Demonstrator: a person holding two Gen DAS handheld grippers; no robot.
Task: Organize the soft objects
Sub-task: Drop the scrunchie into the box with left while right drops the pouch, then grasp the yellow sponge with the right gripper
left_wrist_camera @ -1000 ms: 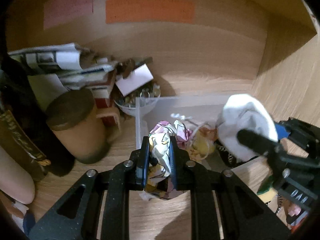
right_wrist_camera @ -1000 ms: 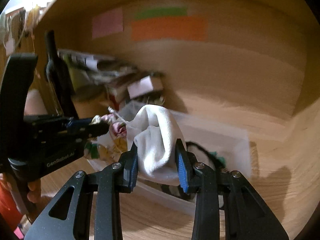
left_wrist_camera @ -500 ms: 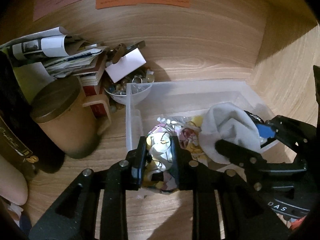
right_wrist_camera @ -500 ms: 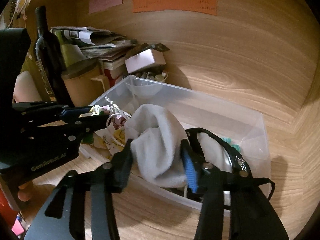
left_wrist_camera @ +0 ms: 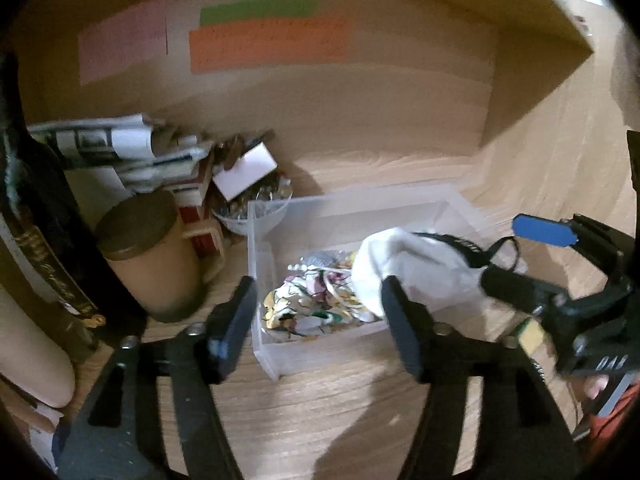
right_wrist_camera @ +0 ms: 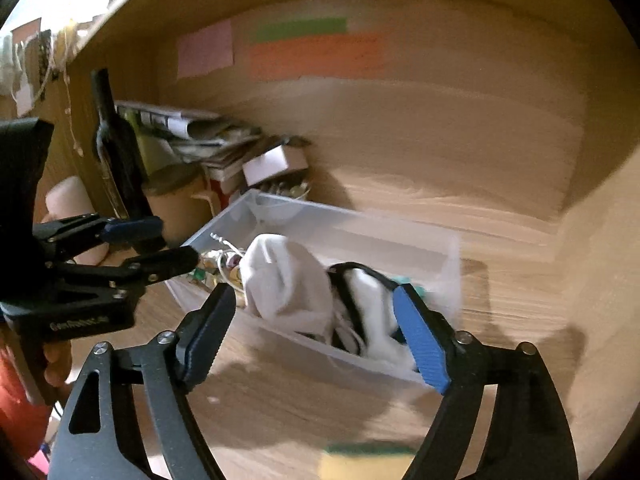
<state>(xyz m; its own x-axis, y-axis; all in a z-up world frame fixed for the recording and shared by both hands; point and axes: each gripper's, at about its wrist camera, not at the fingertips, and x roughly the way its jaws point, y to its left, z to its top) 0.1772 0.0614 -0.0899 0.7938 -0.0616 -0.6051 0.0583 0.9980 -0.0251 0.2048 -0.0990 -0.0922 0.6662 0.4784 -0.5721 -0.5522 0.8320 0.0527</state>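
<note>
- We see a translucent, smooth plastic bin point(left_wrist_camera: 352, 208).
- We see soft matt white cloth point(right_wrist_camera: 288, 284) beside glossy patterned fabric point(left_wrist_camera: 312, 304).
- We see matt wood-grain shelf boards point(left_wrist_camera: 320, 392).
- We see crumpled newspapers point(left_wrist_camera: 108, 144) and matt black plastic fingers point(right_wrist_camera: 204, 332).

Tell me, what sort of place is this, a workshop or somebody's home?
Most likely a home, a wooden desk or shelf nook. Coloured paper notes are stuck on the wood back panel, a stack of newspapers and a dark bottle crowd one corner, and a clear plastic bin holds soft items.
</note>
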